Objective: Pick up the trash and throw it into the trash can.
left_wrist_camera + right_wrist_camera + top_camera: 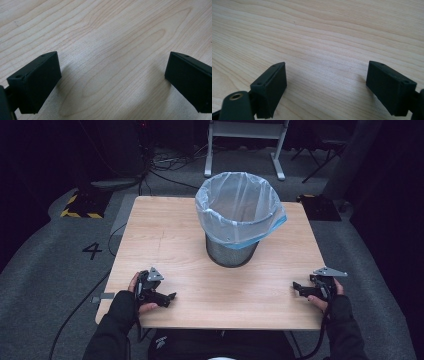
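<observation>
A: Both claws are empty rn. Your left gripper (167,299) sits low at the near left of the table (165,232), jaws spread wide w/ bare wood between them. Your right gripper (300,288) is at the near right edge, jaws just as far apart, nothing between them either.

B: And the bin?

A: Mesh wastebasket (231,251) stands upright mid-table toward the far side, well apart from both claws. Clear liner bag (237,205) is folded over its rim, w/ a blue edge hanging at the right.

B: How'll it handle?

A: Prob light, so it'll tip or slide if you shove it. Mesh looks stiff; the liner is thin, slippery, tears easy. Pinch the rim through the liner, one claw per side, or take only the film's overhang if you're pulling the bag.
</observation>
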Demonstrator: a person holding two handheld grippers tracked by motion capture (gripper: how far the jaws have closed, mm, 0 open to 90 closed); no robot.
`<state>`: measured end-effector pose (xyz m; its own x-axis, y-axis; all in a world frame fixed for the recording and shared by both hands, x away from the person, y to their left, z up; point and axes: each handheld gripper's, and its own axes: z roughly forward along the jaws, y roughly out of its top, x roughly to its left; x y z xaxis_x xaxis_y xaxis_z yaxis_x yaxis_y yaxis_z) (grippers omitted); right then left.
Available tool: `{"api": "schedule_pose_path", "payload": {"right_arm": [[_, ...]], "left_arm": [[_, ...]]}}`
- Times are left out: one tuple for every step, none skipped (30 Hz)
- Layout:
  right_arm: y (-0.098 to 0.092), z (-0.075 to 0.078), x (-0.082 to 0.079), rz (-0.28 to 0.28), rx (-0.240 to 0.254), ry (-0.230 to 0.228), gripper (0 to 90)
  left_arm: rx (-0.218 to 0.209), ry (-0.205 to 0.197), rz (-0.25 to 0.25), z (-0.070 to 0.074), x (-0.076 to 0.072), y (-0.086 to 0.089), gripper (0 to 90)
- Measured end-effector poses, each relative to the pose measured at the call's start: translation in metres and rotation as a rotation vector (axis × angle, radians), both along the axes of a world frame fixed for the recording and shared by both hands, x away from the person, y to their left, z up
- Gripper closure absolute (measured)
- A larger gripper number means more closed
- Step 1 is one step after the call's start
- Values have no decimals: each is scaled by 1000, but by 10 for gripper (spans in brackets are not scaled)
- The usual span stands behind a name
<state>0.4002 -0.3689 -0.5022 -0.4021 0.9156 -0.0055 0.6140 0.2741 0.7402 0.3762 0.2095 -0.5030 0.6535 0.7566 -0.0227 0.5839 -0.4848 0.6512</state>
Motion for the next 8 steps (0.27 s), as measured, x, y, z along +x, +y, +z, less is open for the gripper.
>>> {"api": "schedule_pose_path", "payload": {"right_arm": [[1, 0, -1, -5, -10, -1, 163], [1, 0, -1, -5, -10, -1, 163], [1, 0, -1, -7, -8, 1, 161], [1, 0, -1, -7, -8, 1, 161], [1, 0, -1, -5, -9, -1, 159], [2, 0, -1, -8, -7, 2, 157], [1, 0, -1, -6, -8, 1, 156], [1, 0, -1, -6, -8, 1, 156]], "left_arm": [[0, 0, 0, 0, 0, 0, 6], [0, 0, 0, 0, 0, 0, 6], [0, 0, 0, 0, 0, 0, 6], [0, 0, 0, 0, 0, 0, 6], [0, 0, 0, 0, 0, 0, 6], [0, 0, 0, 0, 0, 0, 5], [0, 0, 0, 0, 0, 0, 6], [0, 0, 0, 0, 0, 0, 5]]}}
